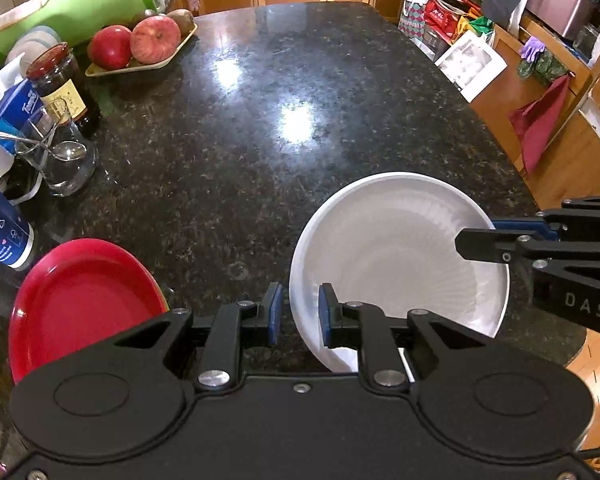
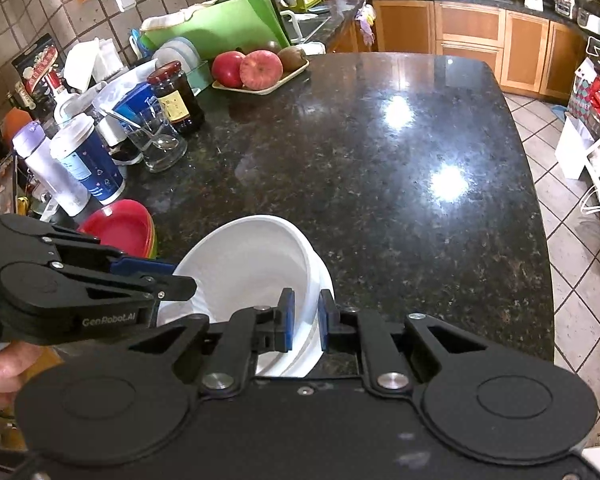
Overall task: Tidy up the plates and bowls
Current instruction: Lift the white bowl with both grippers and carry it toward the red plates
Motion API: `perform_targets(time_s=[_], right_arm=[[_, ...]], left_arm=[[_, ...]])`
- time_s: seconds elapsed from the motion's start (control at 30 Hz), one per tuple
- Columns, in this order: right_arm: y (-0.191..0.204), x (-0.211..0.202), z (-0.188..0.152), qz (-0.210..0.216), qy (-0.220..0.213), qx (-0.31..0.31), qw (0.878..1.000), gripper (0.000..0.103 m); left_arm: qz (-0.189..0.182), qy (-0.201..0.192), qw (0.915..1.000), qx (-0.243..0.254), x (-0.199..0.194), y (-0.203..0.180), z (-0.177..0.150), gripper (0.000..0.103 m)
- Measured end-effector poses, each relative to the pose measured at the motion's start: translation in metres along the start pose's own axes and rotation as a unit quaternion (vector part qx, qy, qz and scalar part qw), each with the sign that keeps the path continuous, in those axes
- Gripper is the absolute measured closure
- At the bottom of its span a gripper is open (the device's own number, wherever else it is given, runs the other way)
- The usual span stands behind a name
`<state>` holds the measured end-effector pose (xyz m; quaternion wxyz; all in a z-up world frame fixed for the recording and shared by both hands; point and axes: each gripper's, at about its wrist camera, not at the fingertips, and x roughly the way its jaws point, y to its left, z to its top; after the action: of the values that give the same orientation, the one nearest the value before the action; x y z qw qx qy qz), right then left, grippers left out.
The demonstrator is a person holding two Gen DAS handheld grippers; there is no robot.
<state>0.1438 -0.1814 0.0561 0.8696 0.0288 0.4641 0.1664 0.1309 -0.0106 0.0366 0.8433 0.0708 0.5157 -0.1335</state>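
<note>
A white bowl [image 1: 400, 248] [image 2: 244, 264] sits tilted over the near part of the black granite counter [image 1: 260, 128]. A second white rim shows just under it, as if nested. My left gripper [image 1: 299, 314] [image 2: 182, 276] is shut on the bowl's left rim, one finger inside and one outside. My right gripper [image 2: 305, 320] [image 1: 476, 234] is shut on the opposite rim, its blue pads tight against the wall. A red plate [image 1: 84, 300] [image 2: 120, 228] lies to the left on a stack with orange and green edges. Whether the bowl touches the counter I cannot tell.
Along the left edge stand a blue cup [image 2: 88, 164], a glass with a spoon [image 1: 60, 160], a dark jar [image 1: 60, 84] and a tray [image 1: 148, 67] of apples. The counter's rounded edge drops off to the right above a tiled floor [image 2: 572, 264]. A person's hand [image 2: 0, 368] holds the left gripper.
</note>
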Motion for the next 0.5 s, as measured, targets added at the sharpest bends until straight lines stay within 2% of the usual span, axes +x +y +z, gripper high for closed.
perform_targets(time_s=[0.17, 0.5], right_arm=[[-0.004, 0.003, 0.001, -0.01, -0.016, -0.001, 1.0, 0.087], [-0.015, 0.016, -0.001, 0.001, 0.001, 0.013, 1.0, 0.086]], left_arm=[[-0.003, -0.002, 0.9999, -0.011, 0.0, 0.003, 0.0, 0.077], [0.003, -0.018, 0.9996, -0.021, -0.006, 0.003, -0.002, 0.077]])
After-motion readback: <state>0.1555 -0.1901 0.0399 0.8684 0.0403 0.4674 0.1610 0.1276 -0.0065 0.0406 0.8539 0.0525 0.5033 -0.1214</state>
